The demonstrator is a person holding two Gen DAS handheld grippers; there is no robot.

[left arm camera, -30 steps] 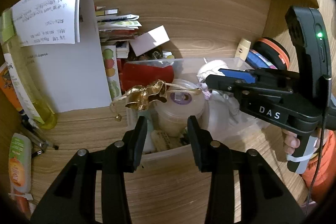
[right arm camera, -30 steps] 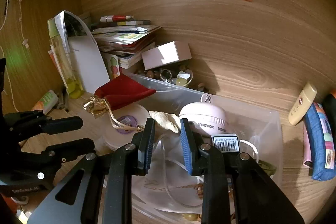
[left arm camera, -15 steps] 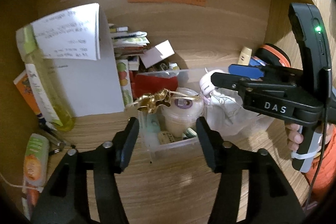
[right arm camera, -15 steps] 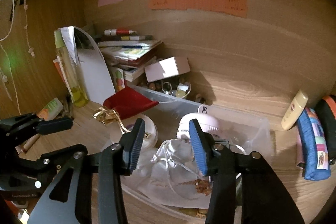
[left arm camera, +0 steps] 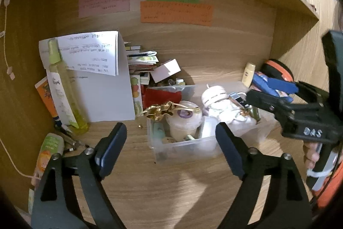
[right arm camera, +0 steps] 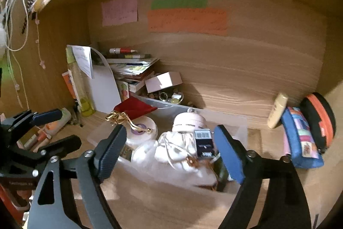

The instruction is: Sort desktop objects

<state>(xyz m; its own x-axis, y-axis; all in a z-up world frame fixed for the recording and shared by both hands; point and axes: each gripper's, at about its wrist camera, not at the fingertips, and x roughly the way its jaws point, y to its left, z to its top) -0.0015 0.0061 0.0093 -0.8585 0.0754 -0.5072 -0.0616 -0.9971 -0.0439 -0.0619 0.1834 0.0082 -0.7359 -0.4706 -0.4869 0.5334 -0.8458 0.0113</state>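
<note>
**Bin loaded, edges of tabletop not yet sorted**

Left gripper [left arm camera: 169, 147]: jaws opening, already wide, nothing between them; bare tabletop [left arm camera: 171, 186] under them at frame bottom. Right gripper [right arm camera: 167, 151]: jaws opening too, wide, gripping nothing; bin contents seen through the gap but pads clear of them.

Clear plastic bin [left arm camera: 186, 146] at frame centre, full: round tub w/ purple label [left arm camera: 185, 119], white cloth bundle [right arm camera: 178, 149], pink-white round gadget [right arm camera: 188, 121], small barcoded box [right arm camera: 203, 141], red pouch w/ gold ribbon [right arm camera: 133, 109] draped over back-left corner. Judged: that part mostly done.

Left to sort, as judged from the layout:
- Left of frame: tall yellow-green spray bottle [left arm camera: 62, 89] upright by white paper sheets [left arm camera: 103, 83], orange-green tube [left arm camera: 46, 153] lying near lower left, small dark bits beside it, too small to ID.
- Behind bin: book/paper stack [right arm camera: 133, 68], white card box [right arm camera: 164, 82] tilted on a small dish of trinkets.
- Right of frame: cream bottle [right arm camera: 277, 111] leaning on back wall, blue patterned pouch [right arm camera: 300, 136], black-orange case [right arm camera: 319, 119].

Roughly mid-task, prob. between picks.
</note>
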